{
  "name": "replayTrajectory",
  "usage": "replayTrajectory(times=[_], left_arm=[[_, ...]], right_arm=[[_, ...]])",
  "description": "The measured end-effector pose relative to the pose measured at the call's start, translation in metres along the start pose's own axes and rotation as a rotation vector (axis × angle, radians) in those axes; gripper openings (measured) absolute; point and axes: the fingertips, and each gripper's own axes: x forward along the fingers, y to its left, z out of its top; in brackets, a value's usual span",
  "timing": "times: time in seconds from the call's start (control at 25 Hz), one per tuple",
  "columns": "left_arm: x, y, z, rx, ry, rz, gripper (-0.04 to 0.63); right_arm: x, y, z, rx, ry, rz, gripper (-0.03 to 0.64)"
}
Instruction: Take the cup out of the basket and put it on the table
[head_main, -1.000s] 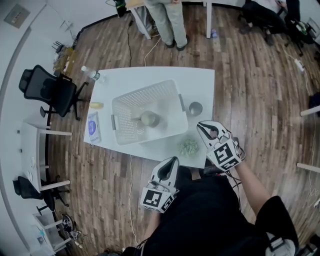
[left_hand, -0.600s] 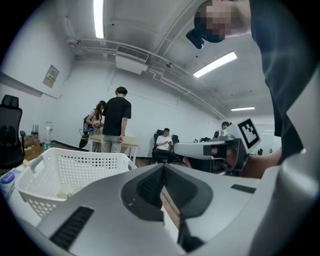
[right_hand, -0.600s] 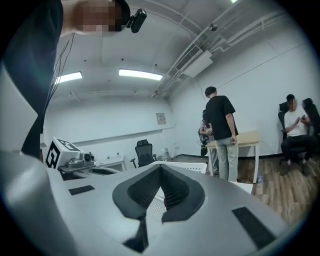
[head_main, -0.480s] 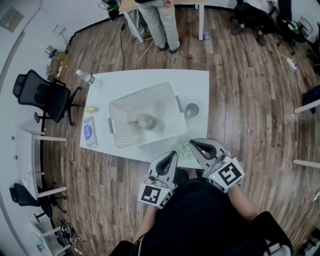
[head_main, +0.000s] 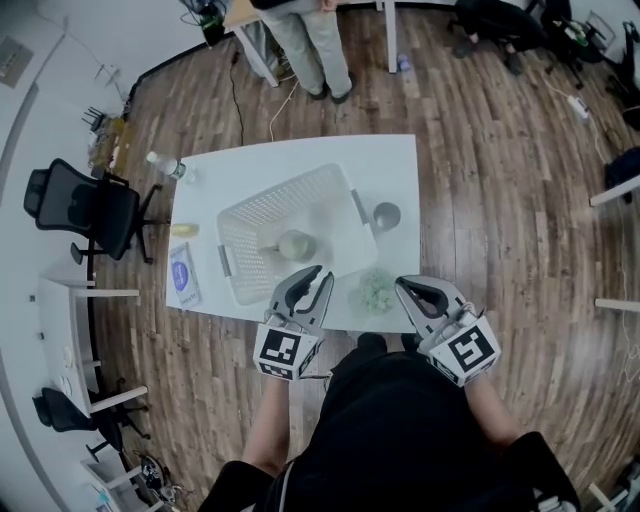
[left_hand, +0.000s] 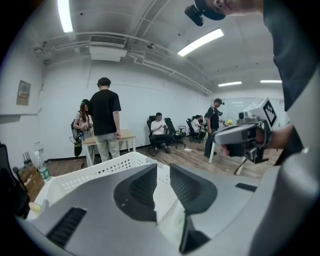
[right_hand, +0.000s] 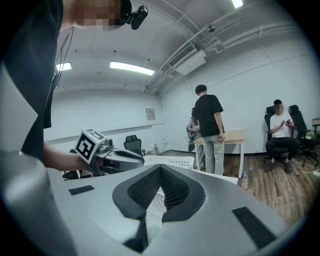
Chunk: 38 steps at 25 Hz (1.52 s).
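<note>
A white perforated basket (head_main: 262, 212) stands in the middle of the white table (head_main: 300, 160). A pale cup (head_main: 296, 244) lies inside it, toward the near side. My left gripper (head_main: 313, 277) hovers over the table's near edge just in front of the basket. Its jaws are opening, with a narrow gap and nothing between them. In the left gripper view (left_hand: 162, 172) the basket rim (left_hand: 100, 172) fills the space ahead. My right gripper (head_main: 404, 288) hangs shut and empty off the near right corner, and its own view (right_hand: 160, 172) looks across at the basket (right_hand: 170, 161).
A grey cup (head_main: 386, 215) stands on the table right of the basket. A green crumpled object (head_main: 375, 292) lies at the near edge between the grippers. A blue packet (head_main: 185, 272), a yellow item (head_main: 183, 229) and a bottle (head_main: 165, 166) sit on the left. An office chair (head_main: 85, 205) stands beside the table.
My left gripper has risen from below the table edge to just in front of the basket, and its jaws have parted slightly. The right gripper has drawn back toward the near edge.
</note>
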Motion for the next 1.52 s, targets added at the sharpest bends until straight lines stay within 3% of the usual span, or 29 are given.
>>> replayTrajectory(times=[0.2, 0.32, 0.44, 0.56, 0.76, 0.92, 1.16, 1.52], left_arm=[[0.025, 0.057, -0.025, 0.13, 0.165, -0.002, 0.145], [0.047, 0.093, -0.063, 0.117, 0.342, -0.027, 0.233], [0.063, 0.123, -0.098, 0.067, 0.503, -0.051, 0.276], [0.074, 0.146, -0.127, 0.034, 0.606, -0.06, 0.279], [0.089, 0.164, -0.175, 0.071, 0.754, -0.103, 0.277], [0.096, 0.167, -0.213, 0.066, 0.876, -0.137, 0.221], [0.098, 0.181, -0.226, 0.077, 0.918, -0.066, 0.036], [0.091, 0.174, -0.221, 0.067, 0.924, -0.041, 0.031]], right_arm=[[-0.014, -0.008, -0.007, 0.014, 0.015, -0.066, 0.023], [-0.022, -0.015, -0.009, 0.021, 0.024, -0.099, 0.023], [-0.029, -0.022, -0.013, 0.025, 0.033, -0.133, 0.025], [-0.036, -0.028, -0.018, 0.032, 0.039, -0.165, 0.023], [-0.045, -0.032, -0.026, 0.043, 0.063, -0.205, 0.025], [-0.049, -0.034, -0.025, 0.043, 0.073, -0.229, 0.025], [-0.055, -0.038, -0.026, 0.045, 0.085, -0.245, 0.025], [-0.061, -0.041, -0.026, 0.04, 0.089, -0.233, 0.024]])
